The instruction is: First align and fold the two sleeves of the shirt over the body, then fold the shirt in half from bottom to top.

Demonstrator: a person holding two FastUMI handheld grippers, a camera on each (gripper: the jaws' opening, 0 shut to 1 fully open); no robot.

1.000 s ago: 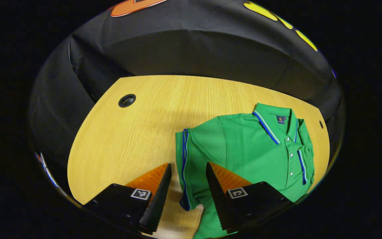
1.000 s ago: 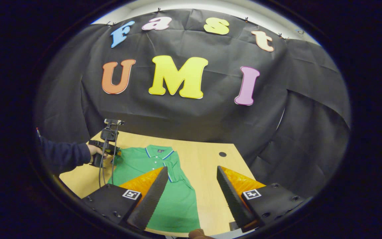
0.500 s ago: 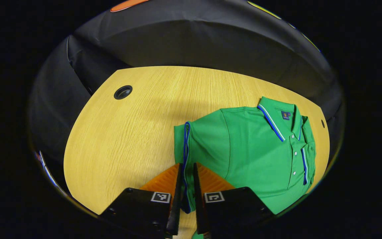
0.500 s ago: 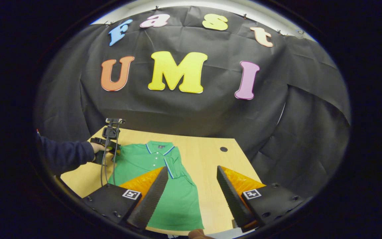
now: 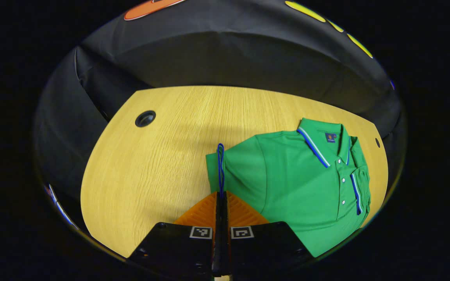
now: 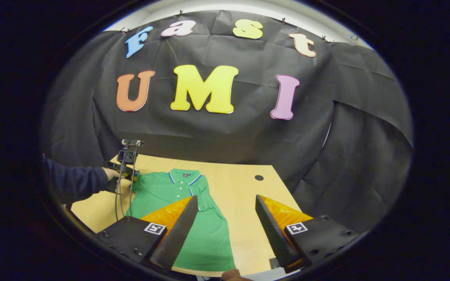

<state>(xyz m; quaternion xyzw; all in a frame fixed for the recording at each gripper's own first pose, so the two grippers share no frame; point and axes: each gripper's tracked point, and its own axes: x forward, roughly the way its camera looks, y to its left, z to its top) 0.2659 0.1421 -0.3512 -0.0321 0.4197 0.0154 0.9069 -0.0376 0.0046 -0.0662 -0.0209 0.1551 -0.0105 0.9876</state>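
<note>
A green polo shirt (image 5: 299,183) with blue-and-white trim lies face up on the wooden table (image 5: 162,156), collar toward the far wall. My left gripper (image 5: 221,197) is shut on the blue-edged cuff (image 5: 220,164) of the near sleeve (image 5: 240,168), and the cuff stands up off the table. The other sleeve (image 5: 359,183) lies folded over the body. In the right gripper view my right gripper (image 6: 225,197) hangs open above the table's front, with the shirt (image 6: 162,191) under its left finger. Farther off, a hand (image 6: 109,173) holds the left gripper (image 6: 129,177) at the shirt's shoulder.
Round cable holes sit in the table at the far left (image 5: 145,118) and far right (image 5: 377,143). Black cloth walls rise close behind and beside the table. A dark sleeve (image 6: 76,181) reaches in from the left. Bare wood lies left of the shirt.
My left gripper went from open around the sleeve cuff to shut on it, and the cuff now stands raised. The right gripper has stayed open and nearly still.
</note>
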